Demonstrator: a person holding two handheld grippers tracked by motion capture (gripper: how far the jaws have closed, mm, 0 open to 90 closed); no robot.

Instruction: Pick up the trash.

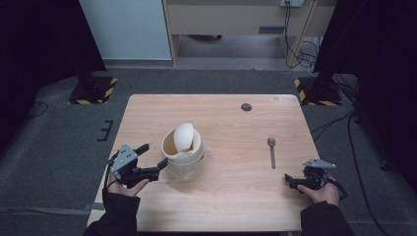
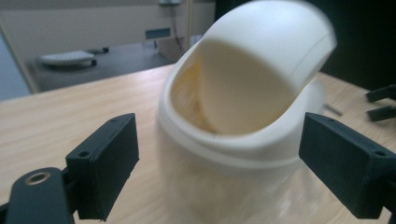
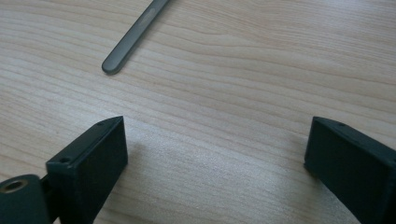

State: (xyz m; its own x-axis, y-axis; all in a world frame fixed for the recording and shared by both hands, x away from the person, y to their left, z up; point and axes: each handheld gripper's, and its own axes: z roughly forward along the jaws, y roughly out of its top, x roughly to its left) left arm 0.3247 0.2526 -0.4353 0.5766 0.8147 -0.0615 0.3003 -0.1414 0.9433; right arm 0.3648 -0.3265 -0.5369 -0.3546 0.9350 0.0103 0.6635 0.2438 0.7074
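Observation:
A cream bin (image 1: 183, 156) with a tilted swing lid (image 1: 185, 135) stands left of the table's middle. My left gripper (image 1: 154, 154) sits at its left side, open, one jaw close by the bin's wall. In the left gripper view the bin (image 2: 243, 116) rises large and blurred between the wide jaws of the left gripper (image 2: 224, 149), with a gap on either side. A metal spoon (image 1: 271, 150) lies to the right, bowl away from me. My right gripper (image 1: 289, 180) rests open just below its handle (image 3: 135, 39), and between the jaws of the right gripper (image 3: 215, 154) there is bare wood.
The wooden table (image 1: 221, 206) has a dark round grommet (image 1: 246, 107) near its far edge. Two stands with yellow-black bases (image 1: 93, 91) (image 1: 317, 91) sit on the floor beyond the far corners. The other gripper (image 2: 382, 100) is seen past the bin.

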